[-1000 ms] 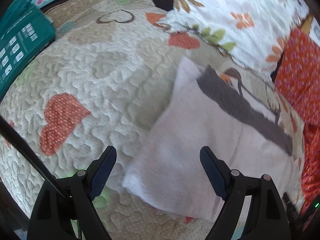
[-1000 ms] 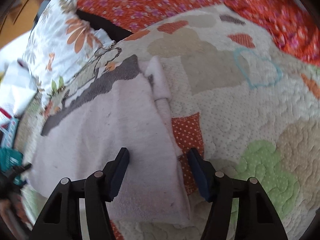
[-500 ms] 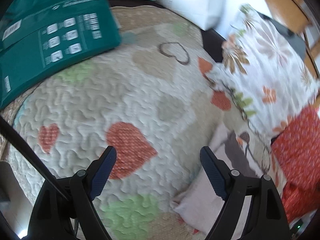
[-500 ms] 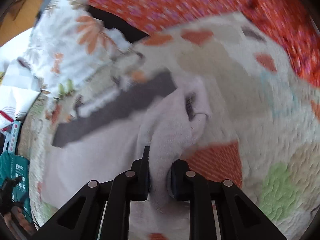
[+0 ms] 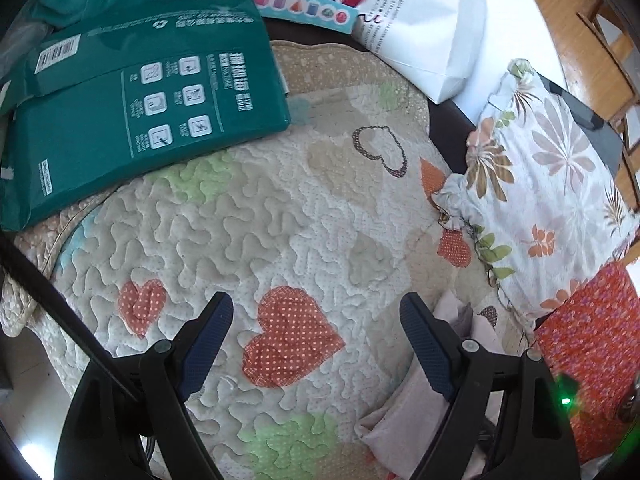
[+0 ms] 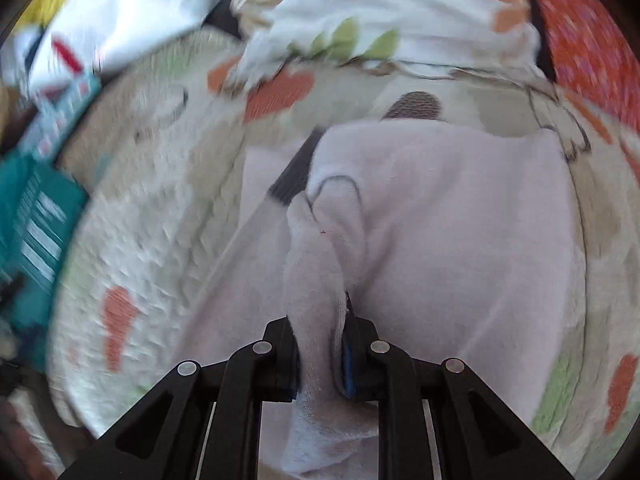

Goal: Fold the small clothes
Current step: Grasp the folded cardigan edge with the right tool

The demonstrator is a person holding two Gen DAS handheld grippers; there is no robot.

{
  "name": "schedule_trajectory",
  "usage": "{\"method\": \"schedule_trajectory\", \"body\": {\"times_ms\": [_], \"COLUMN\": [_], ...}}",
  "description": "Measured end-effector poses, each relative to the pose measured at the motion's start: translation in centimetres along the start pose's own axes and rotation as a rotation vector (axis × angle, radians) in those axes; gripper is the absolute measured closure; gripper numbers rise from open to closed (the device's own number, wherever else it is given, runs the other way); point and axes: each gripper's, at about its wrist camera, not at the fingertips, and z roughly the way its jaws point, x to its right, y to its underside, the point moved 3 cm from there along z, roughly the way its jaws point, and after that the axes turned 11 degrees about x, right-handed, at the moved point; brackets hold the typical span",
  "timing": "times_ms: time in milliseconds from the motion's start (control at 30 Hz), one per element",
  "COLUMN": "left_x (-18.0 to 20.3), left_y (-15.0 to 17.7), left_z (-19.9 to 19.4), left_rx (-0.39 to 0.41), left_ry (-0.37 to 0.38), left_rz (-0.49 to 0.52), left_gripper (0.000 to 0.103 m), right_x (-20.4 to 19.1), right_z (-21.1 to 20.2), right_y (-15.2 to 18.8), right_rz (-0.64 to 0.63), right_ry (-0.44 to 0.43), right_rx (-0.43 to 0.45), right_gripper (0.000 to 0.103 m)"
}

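A pale pink small garment (image 6: 460, 220) with a dark grey band (image 6: 294, 172) lies on the heart-patterned quilt (image 6: 168, 200). My right gripper (image 6: 320, 344) is shut on a bunched fold of that garment, lifting the fold over the rest of the cloth. In the left wrist view only a corner of the garment (image 5: 404, 416) shows at the lower right, partly behind my right-hand finger. My left gripper (image 5: 316, 344) stands open above a red dotted heart on the quilt (image 5: 280, 220), with nothing between its fingers.
A green package (image 5: 132, 100) lies on the quilt's far left. A white paper bag (image 5: 424, 28) and a strip-shaped box (image 5: 304, 8) sit beyond it. A floral pillow (image 5: 552, 184) and a red patterned cloth (image 5: 592, 360) border the right side.
My right gripper closed on an edge of the garment and carried it across, the view now blurred. My left gripper swung away from the garment to bare quilt, still open.
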Motion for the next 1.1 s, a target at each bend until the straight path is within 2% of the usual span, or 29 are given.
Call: {"method": "schedule_trajectory", "body": {"times_ms": [67,200,233,267,300,333,400,433,500,567,667,733,867,967,1033,1067,1100], "left_x": [-0.5,-0.8,-0.6,-0.4,-0.2,0.1,0.5,0.6,0.5,0.2,-0.2,-0.1,0.5,1.1,1.1,1.1,1.1], "left_y": [-0.3,-0.4,-0.4,-0.3,-0.2,-0.1,0.2,0.2,0.2,0.1,0.0,0.1,0.7,1.3,1.6,1.7,1.7], "left_z": [0.1,0.1,0.1,0.0,0.0,0.0,0.0,0.0,-0.1,-0.1,-0.1,0.0,0.3,0.7,0.9,1.0,1.0], "left_rx": [-0.004,-0.009,-0.007,-0.004,-0.004,-0.004,-0.004,-0.002,0.002,0.003,0.002,-0.006,-0.023,-0.043,-0.061,-0.064,-0.064], "left_ry": [0.0,0.011,0.012,0.013,0.015,0.017,0.017,0.015,0.01,0.008,0.011,0.023,0.034,0.038,0.043,0.041,0.039], "left_rz": [-0.031,-0.069,-0.068,-0.06,-0.049,-0.036,-0.009,0.001,0.007,0.001,-0.023,-0.038,-0.035,-0.017,-0.013,-0.01,-0.009], "left_gripper": [0.019,0.019,0.019,0.019,0.019,0.019,0.019,0.019,0.019,0.019,0.019,0.019,0.019,0.019,0.019,0.019,0.019], "right_x": [-1.2,-1.1,-1.1,-1.1,-1.2,-1.2,-2.0,-2.5,-3.1,-2.4,-0.1,0.5,-0.3,-2.0,-3.3,-3.8,-4.1], "right_z": [0.2,-0.5,-0.6,-0.7,-1.0,-1.2,-2.1,-2.6,-3.3,-4.4,-5.7,-5.9,-6.7,-6.8,-5.7,-5.0,-4.3], "right_y": [0.3,0.2,0.1,-0.1,-0.3,-0.8,-0.8,-0.7,-0.5,-0.4,0.1,0.8,2.4,3.3,3.8,3.9,4.1], "right_rz": [-0.078,-0.137,-0.138,-0.133,-0.112,-0.09,-0.038,-0.035,-0.056,-0.076,-0.139,-0.202,-0.297,-0.336,-0.382,-0.414,-0.433], "right_ry": [0.038,0.055,0.055,0.049,0.023,-0.016,-0.177,-0.244,-0.291,-0.266,-0.148,-0.109,-0.13,-0.181,-0.154,-0.11,-0.076], "right_rx": [0.015,0.022,0.023,0.023,0.03,0.039,0.056,0.048,0.043,0.074,0.128,0.126,0.14,0.153,0.17,0.18,0.181], "right_gripper": [0.086,0.086,0.084,0.078,0.07,0.066,0.051,0.051,0.05,0.05,0.05,0.05,0.05,0.044,0.044,0.055,0.094]}}
